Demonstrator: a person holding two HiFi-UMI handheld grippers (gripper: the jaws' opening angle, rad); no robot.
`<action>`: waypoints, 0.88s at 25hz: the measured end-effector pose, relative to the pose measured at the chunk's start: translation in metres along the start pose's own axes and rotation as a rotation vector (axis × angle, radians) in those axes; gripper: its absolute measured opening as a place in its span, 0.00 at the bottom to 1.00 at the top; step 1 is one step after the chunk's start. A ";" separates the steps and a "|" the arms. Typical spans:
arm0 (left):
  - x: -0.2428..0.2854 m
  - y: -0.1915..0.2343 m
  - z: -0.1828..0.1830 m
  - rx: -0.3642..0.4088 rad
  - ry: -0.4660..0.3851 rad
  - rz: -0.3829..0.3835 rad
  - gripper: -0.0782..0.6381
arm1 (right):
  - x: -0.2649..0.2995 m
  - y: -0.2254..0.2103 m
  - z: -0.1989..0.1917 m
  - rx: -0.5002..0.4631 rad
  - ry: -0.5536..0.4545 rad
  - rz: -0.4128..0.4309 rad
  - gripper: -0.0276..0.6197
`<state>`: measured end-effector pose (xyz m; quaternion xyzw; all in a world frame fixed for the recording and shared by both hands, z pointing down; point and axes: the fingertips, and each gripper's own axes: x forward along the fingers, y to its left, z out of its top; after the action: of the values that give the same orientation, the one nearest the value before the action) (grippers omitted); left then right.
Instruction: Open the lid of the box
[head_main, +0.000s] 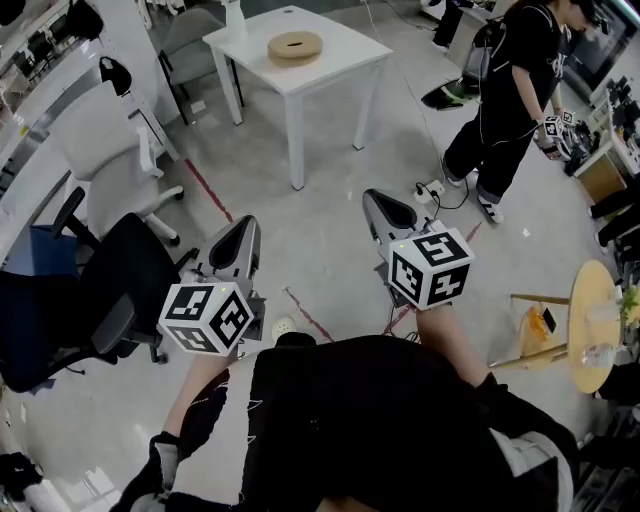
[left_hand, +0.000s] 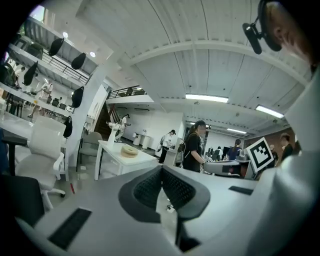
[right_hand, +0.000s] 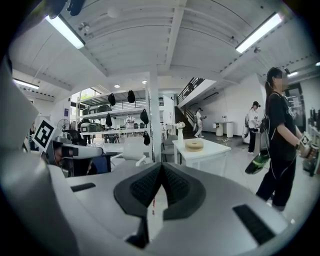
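Observation:
The box (head_main: 295, 46) is a round, flat, light wooden one with its lid on. It lies on a white table (head_main: 335, 62) far ahead of me, and shows small in the left gripper view (left_hand: 129, 151) and the right gripper view (right_hand: 194, 144). My left gripper (head_main: 243, 228) and right gripper (head_main: 375, 200) are held side by side at waist height over the floor, both pointing toward the table and well short of it. The left gripper (left_hand: 161, 171) and the right gripper (right_hand: 161, 167) are each shut, pads together, with nothing between them.
A white office chair (head_main: 105, 140) and a black chair (head_main: 110, 290) stand at the left. A person in black (head_main: 515, 80) holding grippers stands at the right, near a power strip (head_main: 430, 188) on the floor. A round wooden side table (head_main: 595, 325) is at the far right.

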<state>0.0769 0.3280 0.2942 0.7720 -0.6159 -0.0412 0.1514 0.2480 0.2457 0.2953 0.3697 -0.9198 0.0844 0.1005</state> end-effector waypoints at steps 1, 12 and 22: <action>0.005 0.006 0.003 -0.004 0.005 -0.002 0.12 | 0.006 -0.002 0.003 0.008 -0.001 -0.004 0.05; 0.062 0.079 0.057 0.018 -0.001 -0.072 0.12 | 0.095 -0.001 0.046 0.036 -0.025 -0.045 0.05; 0.084 0.136 0.063 0.025 0.028 -0.124 0.12 | 0.149 0.017 0.033 0.085 0.016 -0.089 0.05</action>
<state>-0.0468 0.2092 0.2837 0.8110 -0.5652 -0.0322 0.1476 0.1269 0.1509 0.2985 0.4136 -0.8971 0.1219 0.0958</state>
